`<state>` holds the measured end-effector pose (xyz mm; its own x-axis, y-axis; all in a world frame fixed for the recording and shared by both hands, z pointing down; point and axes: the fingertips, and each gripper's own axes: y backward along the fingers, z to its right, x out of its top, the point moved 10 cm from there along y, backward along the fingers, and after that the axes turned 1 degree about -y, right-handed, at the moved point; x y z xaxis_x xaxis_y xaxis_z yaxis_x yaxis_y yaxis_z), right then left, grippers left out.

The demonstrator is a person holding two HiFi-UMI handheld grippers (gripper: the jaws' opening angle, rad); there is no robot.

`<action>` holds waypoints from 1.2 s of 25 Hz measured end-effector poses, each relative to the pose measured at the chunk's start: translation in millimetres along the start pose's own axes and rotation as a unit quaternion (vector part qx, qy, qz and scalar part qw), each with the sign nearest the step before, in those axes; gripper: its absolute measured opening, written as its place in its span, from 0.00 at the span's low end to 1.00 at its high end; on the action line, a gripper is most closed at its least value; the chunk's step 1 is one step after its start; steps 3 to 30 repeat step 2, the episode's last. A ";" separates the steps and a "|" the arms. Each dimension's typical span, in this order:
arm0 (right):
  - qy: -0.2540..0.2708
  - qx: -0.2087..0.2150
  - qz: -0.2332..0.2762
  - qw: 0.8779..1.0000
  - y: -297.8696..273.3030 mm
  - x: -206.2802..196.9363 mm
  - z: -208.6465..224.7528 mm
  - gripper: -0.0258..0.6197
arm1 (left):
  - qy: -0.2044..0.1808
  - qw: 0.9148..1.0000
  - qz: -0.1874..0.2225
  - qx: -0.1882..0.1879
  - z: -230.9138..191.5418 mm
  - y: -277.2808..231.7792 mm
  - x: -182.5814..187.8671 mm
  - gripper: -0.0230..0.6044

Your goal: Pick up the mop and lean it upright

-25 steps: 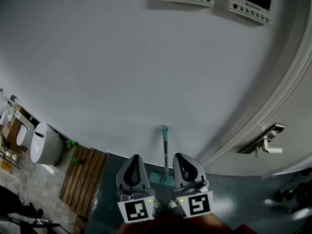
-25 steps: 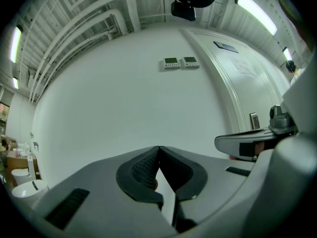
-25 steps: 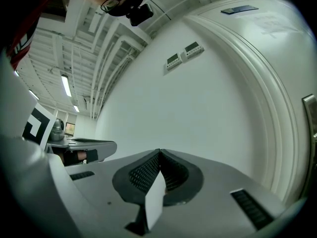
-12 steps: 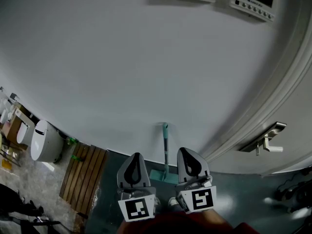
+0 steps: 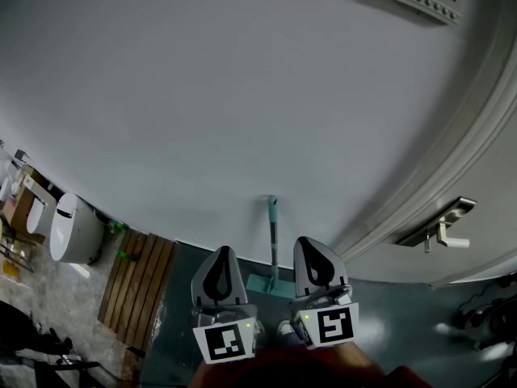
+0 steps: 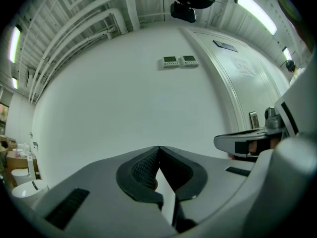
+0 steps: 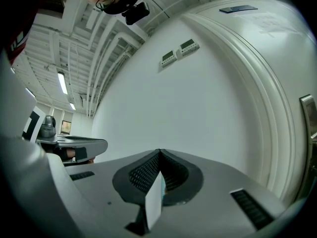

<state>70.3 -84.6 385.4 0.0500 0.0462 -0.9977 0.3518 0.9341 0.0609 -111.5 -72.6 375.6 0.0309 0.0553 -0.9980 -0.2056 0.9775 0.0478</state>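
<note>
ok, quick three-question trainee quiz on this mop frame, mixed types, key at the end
1. True or false: the mop lies flat.
2. In the head view, the door handle is to the mop's: A left, B right?
3. Fill in: the left hand-held gripper and right hand-held gripper both have jaws ___.
Key: 1 false, it stands upright at the wall; 2 B; 3 shut, nothing between them.
</note>
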 end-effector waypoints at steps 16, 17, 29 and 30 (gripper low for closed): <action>0.001 0.001 -0.002 1.000 0.1 -0.9 -0.5 0.07 | 0.001 1.000 -0.001 -0.001 0.0 -0.3 -0.4 0.06; 0.001 0.001 -0.002 1.000 0.1 -0.9 -0.5 0.07 | 0.001 1.000 -0.001 -0.001 0.0 -0.3 -0.4 0.06; 0.001 0.001 -0.002 1.000 0.1 -0.9 -0.5 0.07 | 0.001 1.000 -0.001 -0.001 0.0 -0.3 -0.4 0.06; 0.001 0.001 -0.002 1.000 0.1 -0.9 -0.5 0.07 | 0.001 1.000 -0.001 -0.001 0.0 -0.3 -0.4 0.06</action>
